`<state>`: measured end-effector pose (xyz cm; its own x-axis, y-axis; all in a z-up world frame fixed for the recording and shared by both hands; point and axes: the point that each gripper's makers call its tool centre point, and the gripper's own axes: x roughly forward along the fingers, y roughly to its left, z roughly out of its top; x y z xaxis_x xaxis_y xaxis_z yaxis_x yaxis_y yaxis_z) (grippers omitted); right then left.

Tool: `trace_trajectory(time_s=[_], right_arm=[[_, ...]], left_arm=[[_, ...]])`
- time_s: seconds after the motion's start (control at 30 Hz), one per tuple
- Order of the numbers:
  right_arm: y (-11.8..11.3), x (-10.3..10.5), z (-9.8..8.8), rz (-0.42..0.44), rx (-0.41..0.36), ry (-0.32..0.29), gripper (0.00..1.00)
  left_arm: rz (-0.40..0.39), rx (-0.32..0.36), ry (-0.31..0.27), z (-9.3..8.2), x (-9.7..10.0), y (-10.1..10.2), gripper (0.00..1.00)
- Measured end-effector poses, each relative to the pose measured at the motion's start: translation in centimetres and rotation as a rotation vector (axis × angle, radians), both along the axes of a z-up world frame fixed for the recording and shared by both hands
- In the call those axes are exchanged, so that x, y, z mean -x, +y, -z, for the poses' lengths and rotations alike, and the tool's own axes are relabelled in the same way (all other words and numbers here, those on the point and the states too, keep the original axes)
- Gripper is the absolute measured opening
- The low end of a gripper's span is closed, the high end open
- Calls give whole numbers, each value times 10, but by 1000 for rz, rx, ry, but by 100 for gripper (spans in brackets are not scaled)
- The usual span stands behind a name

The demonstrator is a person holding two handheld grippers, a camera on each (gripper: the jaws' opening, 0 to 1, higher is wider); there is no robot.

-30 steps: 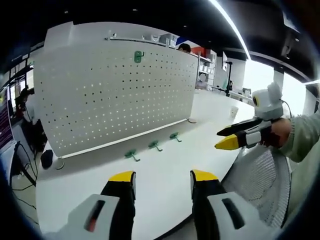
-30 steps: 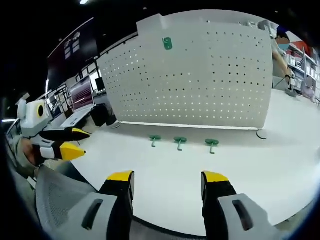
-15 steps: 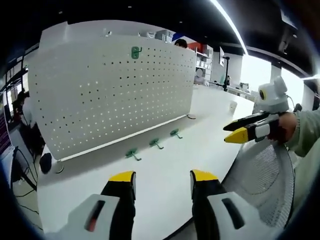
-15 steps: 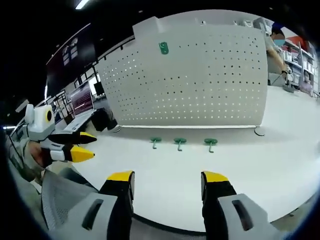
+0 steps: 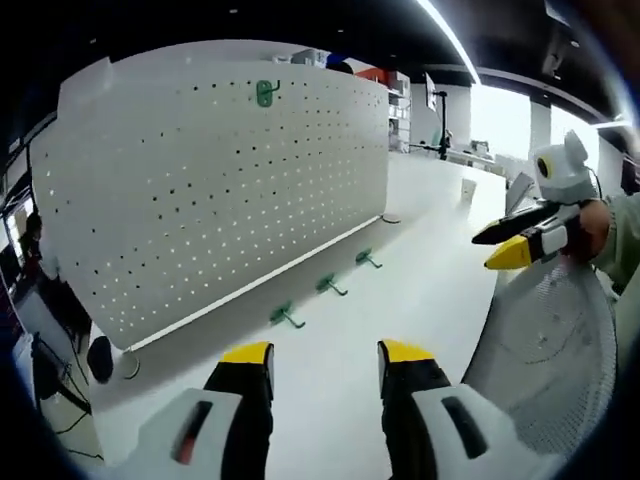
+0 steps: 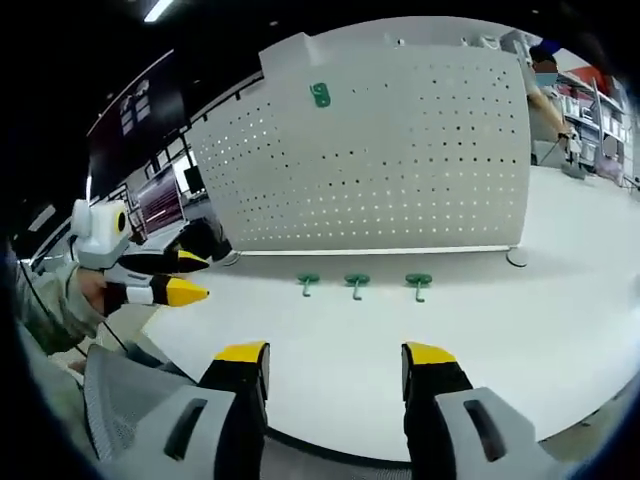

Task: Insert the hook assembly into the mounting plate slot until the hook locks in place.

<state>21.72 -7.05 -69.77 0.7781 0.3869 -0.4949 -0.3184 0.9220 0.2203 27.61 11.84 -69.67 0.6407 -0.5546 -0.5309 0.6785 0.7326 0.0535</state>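
Observation:
A white perforated mounting plate point(image 5: 220, 180) point(image 6: 400, 160) stands upright on the white table. One green hook point(image 5: 265, 93) point(image 6: 319, 95) hangs near its top. Three more green hooks lie in a row on the table before it point(image 5: 287, 316) point(image 5: 331, 286) point(image 5: 367, 259) point(image 6: 308, 283) point(image 6: 356, 284) point(image 6: 417, 284). My left gripper point(image 5: 320, 360) is open over the table's near edge, holding nothing; it also appears at the left of the right gripper view point(image 6: 185, 278). My right gripper point(image 6: 335, 360) is open and empty too, seen at the right of the left gripper view point(image 5: 510, 243).
A grey mesh chair back point(image 5: 545, 350) point(image 6: 130, 395) sits between the two grippers at the table's near edge. The white table point(image 6: 540, 280) stretches to the right. A person point(image 6: 545, 90) stands behind the plate by shelves. Monitors point(image 6: 160, 195) sit at far left.
Both cameras have drifted slightly; the plate and hooks sit a little differently in each view. Both grippers stay open and empty, and the hooks have not moved.

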Motion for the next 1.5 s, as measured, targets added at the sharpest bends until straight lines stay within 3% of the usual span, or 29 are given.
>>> trace_trajectory(time_s=[0.4,0.93,1.17,1.5], right_arm=[[-3,-1,2,19,2,7,52],[-10,-2,4,58,-22,19,50],[-14,-3,5,77,-9,16,50],[-19,-5,7,105,0,18,50]], left_arm=[[79,-103,-17,24,-44,-2,40],[198,-234,25,71,-112,-8,36],[269,-286,67,100,-128,-17,30],[301,-300,95,114,-133,-28,26]])
